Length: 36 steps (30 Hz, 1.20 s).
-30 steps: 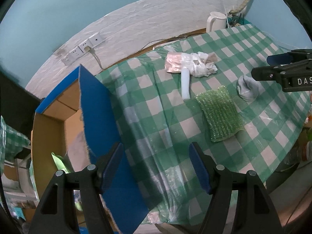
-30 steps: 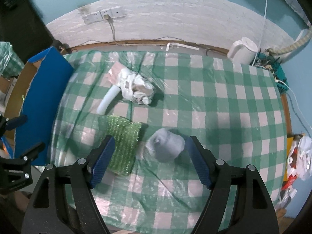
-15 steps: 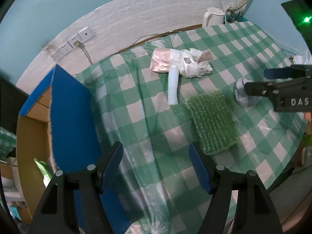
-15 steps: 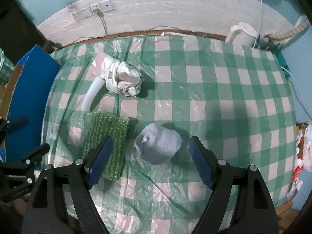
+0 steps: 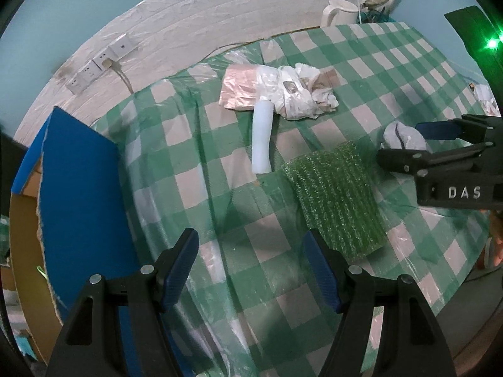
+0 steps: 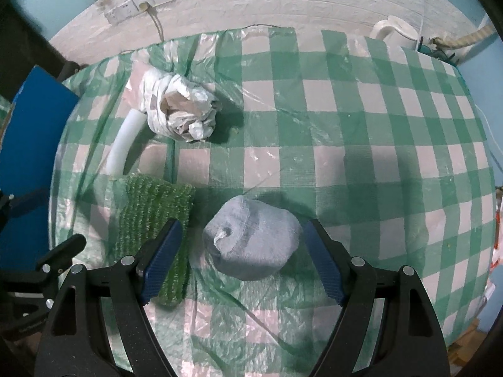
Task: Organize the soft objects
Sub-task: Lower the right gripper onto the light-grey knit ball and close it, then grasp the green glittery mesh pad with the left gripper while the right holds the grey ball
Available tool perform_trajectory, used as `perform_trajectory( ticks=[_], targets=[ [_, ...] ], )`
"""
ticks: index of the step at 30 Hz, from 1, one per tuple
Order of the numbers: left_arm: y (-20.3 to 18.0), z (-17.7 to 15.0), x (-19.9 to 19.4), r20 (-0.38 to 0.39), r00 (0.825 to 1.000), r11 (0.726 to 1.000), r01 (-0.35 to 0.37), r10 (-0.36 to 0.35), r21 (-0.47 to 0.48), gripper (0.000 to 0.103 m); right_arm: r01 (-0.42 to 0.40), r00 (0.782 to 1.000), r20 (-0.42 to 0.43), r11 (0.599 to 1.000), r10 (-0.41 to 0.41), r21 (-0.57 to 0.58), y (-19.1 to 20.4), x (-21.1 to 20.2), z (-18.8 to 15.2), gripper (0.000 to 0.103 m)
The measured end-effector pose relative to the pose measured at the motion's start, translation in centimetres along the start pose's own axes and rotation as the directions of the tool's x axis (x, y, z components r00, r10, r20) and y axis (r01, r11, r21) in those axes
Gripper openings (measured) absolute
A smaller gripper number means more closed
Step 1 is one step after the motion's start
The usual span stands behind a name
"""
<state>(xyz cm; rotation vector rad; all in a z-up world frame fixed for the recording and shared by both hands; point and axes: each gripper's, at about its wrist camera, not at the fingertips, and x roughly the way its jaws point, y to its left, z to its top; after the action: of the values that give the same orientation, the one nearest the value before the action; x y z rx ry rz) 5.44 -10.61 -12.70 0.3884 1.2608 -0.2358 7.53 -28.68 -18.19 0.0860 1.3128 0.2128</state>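
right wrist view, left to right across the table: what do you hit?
Blue box flap → white foam tube → green bubble wrap → grey rolled sock between the open right gripper → white kettle at far right back.

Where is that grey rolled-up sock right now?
In the right wrist view, the grey sock lies on the checked tablecloth between the right gripper's open jaws, just right of the green sponge.
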Motion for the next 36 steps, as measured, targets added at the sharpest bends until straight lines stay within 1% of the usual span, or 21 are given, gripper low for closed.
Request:
perform_trajectory(
  ticks=[4,5,6,8,10,11,15,19,25,29,36],
  targets=[
    [-0.2,0.3,0.6,-0.01,1.0,1.0,-0.001,0.001,0.006,0.071,0.023,1.0,-0.01,0.999,-0.024,-0.032,0.3,0.8,0.1,0.079],
    [-0.3,0.4,0.7,-0.013,1.0,1.0,0.002,-0.002,0.004,0.071,0.026,1.0,-0.006,0.999,-0.026,-0.036,0.3,0.8,0.1,0.078],
    [-0.3,0.5,0.8,-0.016,1.0,1.0,0.006,-0.006,0.003,0.071,0.028,1.0,-0.002,0.999,-0.028,-0.041,0.3,0.9,0.1,0.071],
    [-0.5,0.8,0.8,-0.016,1.0,1.0,0.015,-0.015,0.001,0.072,0.021,1.0,-0.004,0.999,-0.022,-0.048,0.2,0.8,0.1,0.061],
    [-0.8,1.1,0.8,-0.014,1.0,1.0,0.021,-0.021,0.004,0.077,0.02,1.0,-0.001,0.999,-0.02,-0.048,0.1,0.6,0.0,0.052],
    [-1.0,1.2,0.8,-0.013,1.0,1.0,0.026,-0.026,0.008,0.078,0.027,1.0,-0.004,0.998,-0.027,-0.053,0.0,0.5,0.0,0.045],
    [-2.2,1.6,0.9,-0.008,1.0,0.999,0.031,-0.03,0.026,0.078,0.038,0.999,-0.005,0.997,-0.038,-0.073,-0.5,0.0,-0.1,0.037],
    [-3.4,1.9,1.0,-0.013,0.999,0.998,0.042,-0.041,0.043,0.079,0.055,0.998,-0.003,0.993,-0.056,-0.103,-0.5,-0.3,-0.8,0.033],
    [-4.7,2.5,1.6,-0.035,0.997,0.997,0.064,-0.062,0.048,0.079,0.053,0.998,-0.008,0.991,-0.055,-0.122,-0.8,-1.0,-1.6,0.031],
    [-5.2,2.8,2.1,-0.06,0.991,0.992,0.122,-0.121,0.014,0.079,0.04,0.999,-0.008,0.993,-0.041,-0.115,-1.2,-1.4,-2.1,0.031],
    [-6.6,3.0,3.3,-0.089,0.989,0.993,0.12,-0.119,0.012,0.079,0.023,1.0,-0.011,0.994,-0.024,-0.106,-1.7,-1.4,-2.2,0.031]
  ],
)
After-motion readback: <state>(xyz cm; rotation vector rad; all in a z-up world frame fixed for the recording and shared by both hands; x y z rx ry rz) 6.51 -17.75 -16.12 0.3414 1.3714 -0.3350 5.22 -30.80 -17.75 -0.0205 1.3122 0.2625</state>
